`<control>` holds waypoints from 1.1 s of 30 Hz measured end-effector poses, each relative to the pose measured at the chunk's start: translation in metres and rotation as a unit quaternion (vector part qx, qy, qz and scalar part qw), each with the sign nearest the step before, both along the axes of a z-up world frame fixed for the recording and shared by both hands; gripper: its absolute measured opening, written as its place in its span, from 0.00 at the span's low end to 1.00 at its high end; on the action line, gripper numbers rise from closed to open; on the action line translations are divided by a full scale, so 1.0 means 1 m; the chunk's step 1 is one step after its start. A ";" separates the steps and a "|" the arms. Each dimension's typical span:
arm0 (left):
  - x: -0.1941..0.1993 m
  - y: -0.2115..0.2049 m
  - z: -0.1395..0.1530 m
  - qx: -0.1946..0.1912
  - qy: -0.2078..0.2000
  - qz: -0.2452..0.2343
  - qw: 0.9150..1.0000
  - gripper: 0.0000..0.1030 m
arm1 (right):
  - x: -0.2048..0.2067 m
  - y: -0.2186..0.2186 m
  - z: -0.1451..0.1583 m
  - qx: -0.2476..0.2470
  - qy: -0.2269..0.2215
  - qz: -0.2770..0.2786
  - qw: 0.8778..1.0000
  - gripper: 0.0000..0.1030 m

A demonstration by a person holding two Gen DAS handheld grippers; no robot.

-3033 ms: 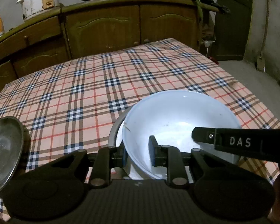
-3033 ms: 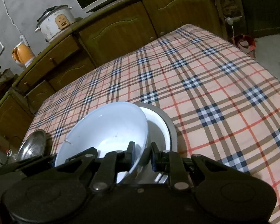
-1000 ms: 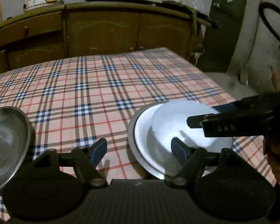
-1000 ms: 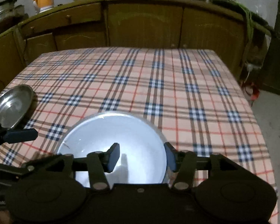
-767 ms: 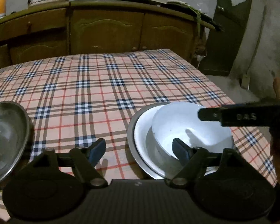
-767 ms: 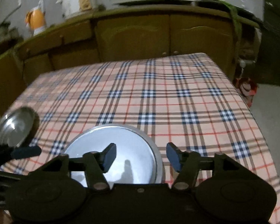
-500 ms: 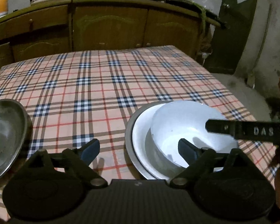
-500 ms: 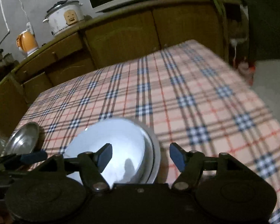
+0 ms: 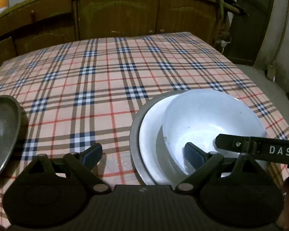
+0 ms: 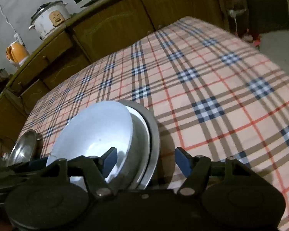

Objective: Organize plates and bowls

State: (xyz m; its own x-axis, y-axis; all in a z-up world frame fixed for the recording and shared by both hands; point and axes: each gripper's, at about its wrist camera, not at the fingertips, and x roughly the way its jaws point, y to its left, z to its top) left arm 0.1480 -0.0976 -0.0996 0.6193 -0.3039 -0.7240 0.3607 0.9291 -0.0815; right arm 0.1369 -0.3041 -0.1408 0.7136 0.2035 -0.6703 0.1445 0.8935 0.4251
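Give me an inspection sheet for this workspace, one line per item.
Surface: plaid tablecloth covers the table.
Job's things: white bowl sits in a white plate on a metal plate; steel bowl apart at left edge.
Clutter: nothing seen.
Grippers: left gripper and right gripper, jaws open, holding nothing.
Cables: nothing seen.
Surroundings: wooden cabinets, rice cooker, orange kettle.

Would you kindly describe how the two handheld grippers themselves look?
Both are matte black plastic. The left gripper and right gripper each have two rounded housings, silver pivot screws, angled linkage arms and dark blue finger pads. One finger bears white "DAS" lettering. No cables or sleeves show.
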 end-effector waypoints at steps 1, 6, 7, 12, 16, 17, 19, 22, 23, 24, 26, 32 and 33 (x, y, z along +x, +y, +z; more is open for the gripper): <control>0.002 0.001 -0.001 -0.006 0.003 0.000 1.000 0.91 | 0.002 0.000 -0.002 0.008 0.002 0.001 1.000 0.78; 0.007 -0.002 -0.001 -0.042 0.006 -0.032 0.999 0.62 | 0.011 -0.002 -0.005 0.060 -0.003 0.014 0.998 0.49; 0.008 -0.004 0.000 -0.045 0.009 -0.031 0.998 0.62 | 0.012 -0.002 -0.005 0.060 -0.002 0.009 0.998 0.49; 0.006 -0.005 0.000 -0.040 0.005 -0.029 0.999 0.61 | 0.011 -0.001 -0.005 0.063 -0.004 0.003 0.998 0.49; 0.002 -0.004 0.007 -0.035 -0.002 -0.028 0.999 0.61 | 0.008 0.001 0.000 0.061 -0.008 0.007 0.998 0.48; 0.000 -0.005 0.009 -0.036 -0.005 -0.027 0.999 0.61 | 0.007 0.002 0.003 0.060 -0.011 0.008 0.998 0.48; -0.001 -0.001 0.014 -0.040 -0.011 -0.024 0.999 0.61 | 0.006 0.004 0.009 0.057 -0.019 0.011 0.998 0.48; -0.005 0.002 0.025 -0.042 -0.020 -0.019 0.999 0.60 | 0.001 0.008 0.021 0.054 -0.028 0.016 0.998 0.48; -0.007 0.003 0.029 -0.042 -0.024 -0.018 0.999 0.60 | 0.000 0.009 0.025 0.053 -0.032 0.018 0.998 0.48; -0.009 0.004 0.032 -0.043 -0.028 -0.017 0.999 0.60 | -0.002 0.011 0.029 0.052 -0.037 0.020 0.998 0.48; -0.014 0.009 0.039 -0.044 -0.033 -0.013 0.998 0.60 | -0.005 0.016 0.037 0.049 -0.043 0.025 0.998 0.48; -0.028 0.023 0.056 -0.044 -0.052 0.003 0.998 0.60 | -0.014 0.033 0.059 0.046 -0.060 0.045 0.996 0.48; -0.031 0.026 0.059 -0.043 -0.055 0.006 0.998 0.60 | -0.015 0.036 0.062 0.047 -0.062 0.049 0.996 0.48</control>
